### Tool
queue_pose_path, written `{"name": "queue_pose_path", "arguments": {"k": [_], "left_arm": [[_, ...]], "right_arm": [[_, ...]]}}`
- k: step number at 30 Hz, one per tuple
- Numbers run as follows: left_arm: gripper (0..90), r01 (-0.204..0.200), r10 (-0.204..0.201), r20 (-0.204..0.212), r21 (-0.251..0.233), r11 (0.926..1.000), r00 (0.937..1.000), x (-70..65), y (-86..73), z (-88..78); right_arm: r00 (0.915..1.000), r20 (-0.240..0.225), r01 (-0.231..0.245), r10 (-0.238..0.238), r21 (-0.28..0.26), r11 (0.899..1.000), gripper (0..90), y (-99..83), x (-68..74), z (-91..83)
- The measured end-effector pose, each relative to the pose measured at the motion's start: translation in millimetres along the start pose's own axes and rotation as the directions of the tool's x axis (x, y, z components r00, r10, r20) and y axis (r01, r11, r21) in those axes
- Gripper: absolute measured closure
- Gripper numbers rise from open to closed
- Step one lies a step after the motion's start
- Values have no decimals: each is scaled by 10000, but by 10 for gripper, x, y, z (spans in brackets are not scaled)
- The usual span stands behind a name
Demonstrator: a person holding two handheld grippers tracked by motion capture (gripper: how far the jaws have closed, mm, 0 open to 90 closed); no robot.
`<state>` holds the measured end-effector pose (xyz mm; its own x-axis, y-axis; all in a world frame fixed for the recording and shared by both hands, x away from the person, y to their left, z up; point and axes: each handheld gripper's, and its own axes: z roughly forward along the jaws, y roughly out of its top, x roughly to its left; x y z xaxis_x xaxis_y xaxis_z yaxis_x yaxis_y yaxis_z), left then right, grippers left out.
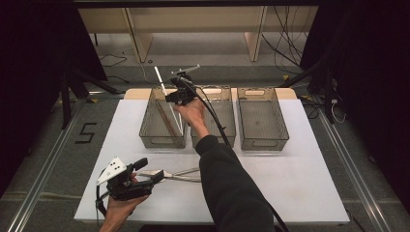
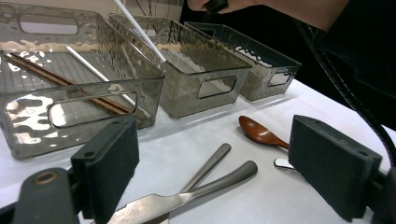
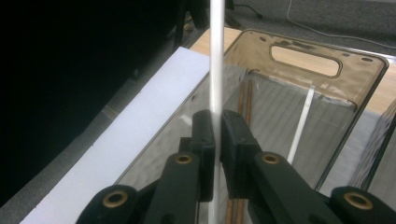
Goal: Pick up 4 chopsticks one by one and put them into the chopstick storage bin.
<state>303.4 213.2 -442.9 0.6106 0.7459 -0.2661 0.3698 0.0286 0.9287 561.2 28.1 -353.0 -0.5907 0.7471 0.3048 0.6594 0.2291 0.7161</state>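
The right gripper (image 3: 215, 135) is pinching a long thin white chopstick (image 3: 216, 56) between its jaws & holding it over the leftmost see-through smoky plastic bin (image 3: 327, 56). The stick is poking up past the jaws and tilting, w/ its low end going down into that bin.

Below the right gripper, in the bin, a 2nd white chopstick (image 3: 301, 119) and a pair of brown wooden chopsticks (image 2: 65, 84) are already lying flat. So I think the sorting is partly done: the chopsticks are nearly all in, this one is the last of them.

The left gripper (image 2: 215, 172) is sitting low at the near edge of the white table (image 1: 290, 174), jaws wide apart, holding nothing. Right in front of it, things are waiting: a silver metal knife (image 2: 187, 198), another silver metal handle (image 2: 208, 163) under it, and a small brown wooden spoon (image 2: 259, 133) a bit farther off. The middle bin (image 2: 205, 70) and the far bin (image 2: 261, 63) look empty, so lots is left.

Hard to see: the low tip of the held stick is hiding behind the jaws. The 2nd silver piece is cut off, can't tell fork or spoon. A small shiny bit (image 2: 282, 163) by the left gripper's right jaw is half hidden too.
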Motion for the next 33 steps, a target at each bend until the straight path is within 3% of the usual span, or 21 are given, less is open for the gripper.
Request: {"name": "queue_pose_path", "arguments": {"k": [33], "left_arm": [[159,-18,18,70,18,10000,10000,-10,1,2]], "right_arm": [[9981,609,17,-49,533,9986,847,-115,-51,282]]}}
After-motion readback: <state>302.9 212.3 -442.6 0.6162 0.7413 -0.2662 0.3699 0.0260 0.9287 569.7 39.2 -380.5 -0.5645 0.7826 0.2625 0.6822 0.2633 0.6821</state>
